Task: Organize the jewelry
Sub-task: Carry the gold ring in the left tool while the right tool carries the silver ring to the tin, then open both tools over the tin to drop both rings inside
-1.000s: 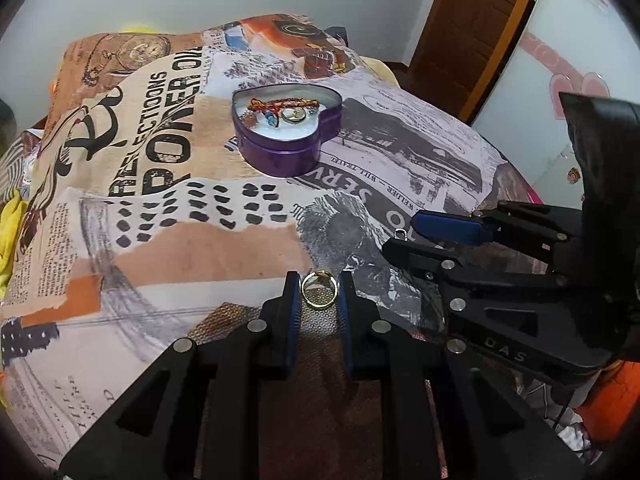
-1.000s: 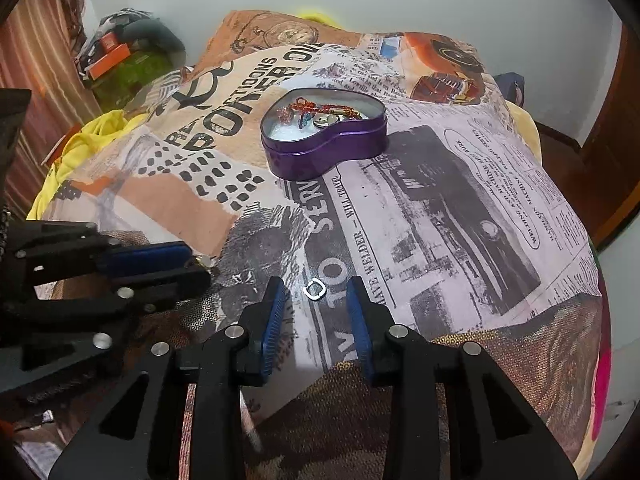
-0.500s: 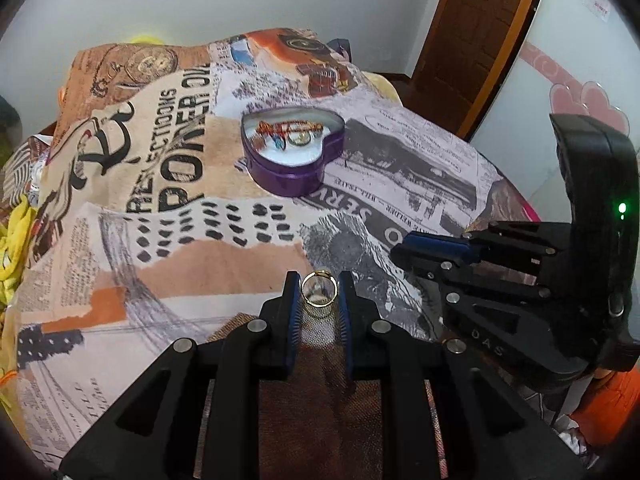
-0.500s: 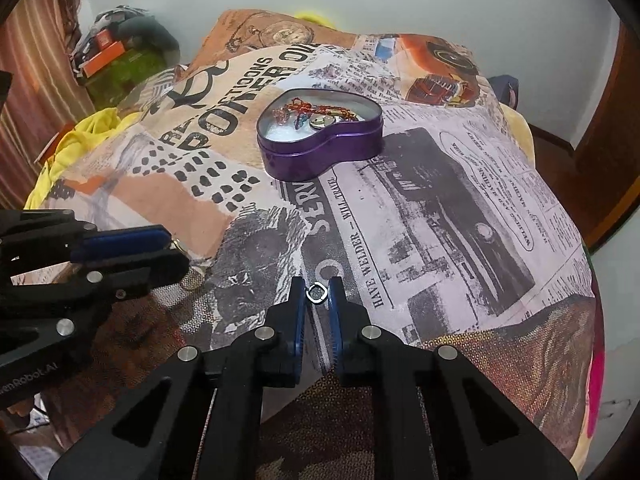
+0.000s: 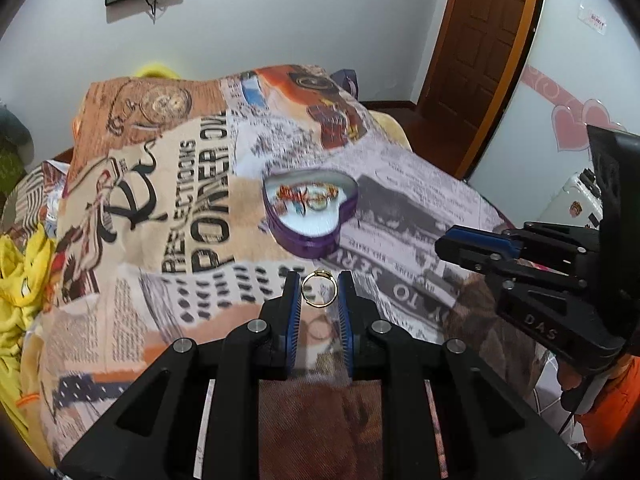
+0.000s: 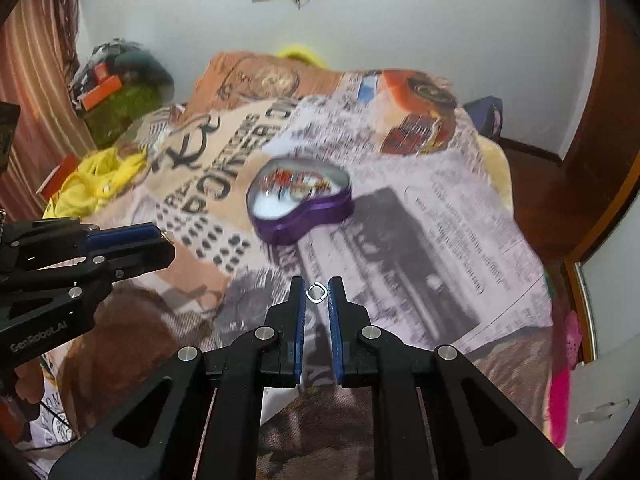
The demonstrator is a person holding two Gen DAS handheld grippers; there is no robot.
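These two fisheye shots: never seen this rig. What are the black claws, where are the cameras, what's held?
No robot here: a person holds a two-finger gripper in each hand, each with a fisheye camera looking along its fingers. In the left wrist view, the left gripper pinches a gold ring; the right gripper's black body shows at that picture's right edge. In the right wrist view, the right gripper pinches a small silver ring; the left gripper shows at that picture's left edge. Ahead, on a newspaper-print bedspread, sits an open purple heart-shaped tin holding colourful jewelry, too blurred to itemise.
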